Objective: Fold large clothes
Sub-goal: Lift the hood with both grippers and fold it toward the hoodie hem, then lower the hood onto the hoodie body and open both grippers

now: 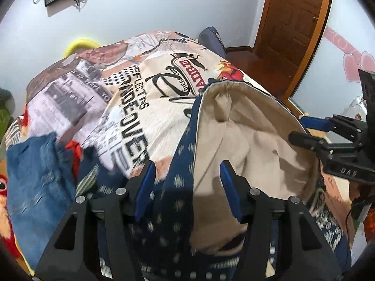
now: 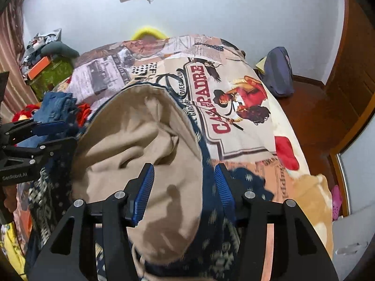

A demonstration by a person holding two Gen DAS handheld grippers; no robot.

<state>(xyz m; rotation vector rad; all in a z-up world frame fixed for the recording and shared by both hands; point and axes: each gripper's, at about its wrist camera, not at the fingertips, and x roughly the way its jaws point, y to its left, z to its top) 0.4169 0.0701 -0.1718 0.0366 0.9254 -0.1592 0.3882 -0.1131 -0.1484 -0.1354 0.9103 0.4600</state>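
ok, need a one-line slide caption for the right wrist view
Right gripper open above a navy patterned garment with beige lining, lying on a printed bedspread.

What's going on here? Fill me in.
A person is folding a navy garment with a beige lining on a bed covered by a printed blanket, with a gripper in each hand. The left gripper and the right gripper are both open, with cloth lying between the pads but not pinched. The garment lies lining up. A heap of other clothes sits to one side.
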